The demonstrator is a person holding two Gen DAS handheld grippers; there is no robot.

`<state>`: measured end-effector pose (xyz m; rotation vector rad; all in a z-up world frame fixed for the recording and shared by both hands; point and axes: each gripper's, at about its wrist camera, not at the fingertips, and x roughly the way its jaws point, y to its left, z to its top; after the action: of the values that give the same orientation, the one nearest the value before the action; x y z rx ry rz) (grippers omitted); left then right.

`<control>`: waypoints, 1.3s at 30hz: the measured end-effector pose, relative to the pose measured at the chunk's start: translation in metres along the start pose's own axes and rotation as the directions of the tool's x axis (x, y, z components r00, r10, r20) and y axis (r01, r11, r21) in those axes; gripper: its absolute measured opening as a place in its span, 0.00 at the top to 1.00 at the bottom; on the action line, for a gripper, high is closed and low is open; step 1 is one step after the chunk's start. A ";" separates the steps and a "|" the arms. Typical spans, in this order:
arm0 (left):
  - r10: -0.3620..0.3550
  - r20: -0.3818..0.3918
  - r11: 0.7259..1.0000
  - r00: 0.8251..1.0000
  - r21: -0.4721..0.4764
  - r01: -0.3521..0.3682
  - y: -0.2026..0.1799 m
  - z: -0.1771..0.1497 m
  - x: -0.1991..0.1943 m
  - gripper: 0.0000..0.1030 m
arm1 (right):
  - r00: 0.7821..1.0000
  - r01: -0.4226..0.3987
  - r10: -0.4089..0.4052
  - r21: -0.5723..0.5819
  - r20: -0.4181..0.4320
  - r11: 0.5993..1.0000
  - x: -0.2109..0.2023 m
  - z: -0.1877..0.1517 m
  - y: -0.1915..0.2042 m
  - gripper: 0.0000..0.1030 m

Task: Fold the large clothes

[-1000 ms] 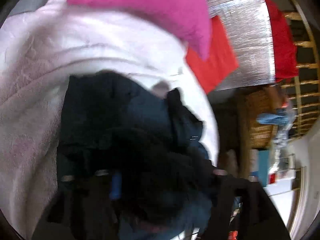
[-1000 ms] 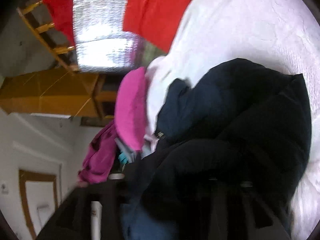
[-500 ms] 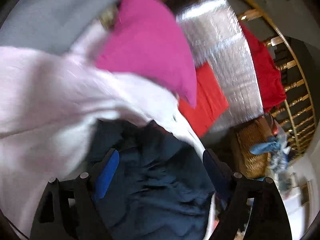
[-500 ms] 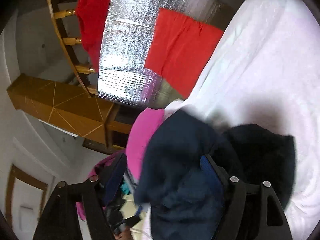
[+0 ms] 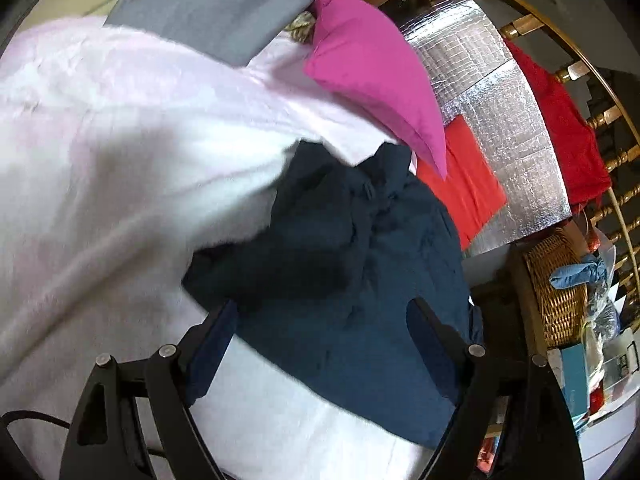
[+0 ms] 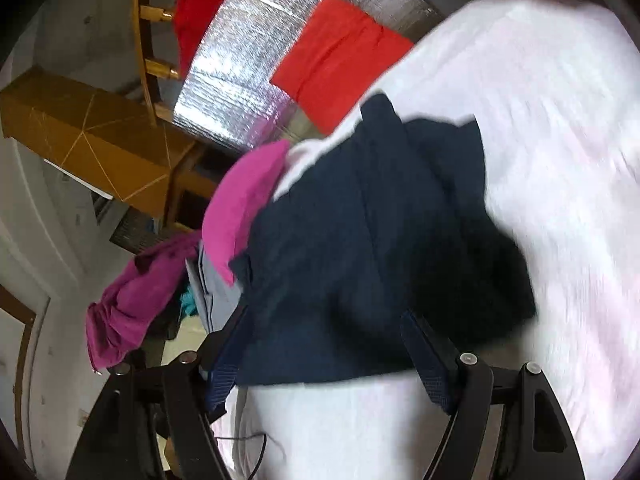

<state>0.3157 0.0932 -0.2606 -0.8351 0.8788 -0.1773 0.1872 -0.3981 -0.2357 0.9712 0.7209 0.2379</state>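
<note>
A dark navy garment (image 5: 352, 264) lies folded in a loose bundle on the pale pink fleece blanket (image 5: 100, 152). It also shows in the right wrist view (image 6: 360, 264) on the same blanket (image 6: 560, 160). My left gripper (image 5: 320, 320) is open and empty, its blue-padded fingers standing apart just above the near edge of the garment. My right gripper (image 6: 324, 344) is open and empty too, fingers spread over the garment's near edge.
A magenta cushion (image 5: 376, 72) lies just beyond the garment, with a grey cloth (image 5: 216, 4) behind it. A red cloth (image 5: 468, 184) lies on a silver foil panel (image 5: 500, 112). A wicker basket (image 5: 556, 288) stands at right. A purple garment (image 6: 132, 300) hangs left.
Both grippers were buried in the dark garment a second ago; they have opened, let it go and pulled back above it. The garment now rests on the blanket.
</note>
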 end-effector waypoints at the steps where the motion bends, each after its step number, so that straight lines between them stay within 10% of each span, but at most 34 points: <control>1: 0.001 -0.018 1.000 1.000 -0.008 -0.001 0.004 -0.004 -0.001 0.16 | 1.000 0.023 -0.023 0.017 -0.010 1.000 0.002 -0.008 -0.004 0.23; 7: 0.013 -0.114 1.000 0.993 -0.019 -0.015 0.010 -0.024 0.014 0.16 | 0.994 0.097 -0.091 0.127 -0.053 0.987 0.028 -0.016 -0.032 0.23; 18: -0.012 -0.029 0.996 1.000 -0.086 0.010 0.015 0.003 0.054 0.12 | 0.996 0.020 -0.034 0.175 0.077 0.984 0.073 0.037 -0.051 0.26; 23: -0.037 0.018 0.997 0.999 -0.060 0.038 0.011 0.006 0.063 0.12 | 0.993 0.087 -0.094 0.102 0.066 0.991 0.090 0.045 -0.041 0.46; 31: -0.025 0.060 1.000 0.998 -0.009 0.025 -0.001 0.005 0.049 0.66 | 0.980 0.168 -0.165 -0.019 0.109 0.986 0.085 0.041 -0.013 0.65; 39: -0.019 0.033 0.999 0.999 0.039 0.017 -0.013 -0.018 0.001 0.71 | 0.982 0.162 -0.158 -0.027 0.103 0.986 0.045 0.019 -0.007 0.68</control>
<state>0.3052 0.0736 -0.2578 -0.8075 0.8339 -0.1949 0.2321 -0.3927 -0.2549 0.8800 0.6957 0.0599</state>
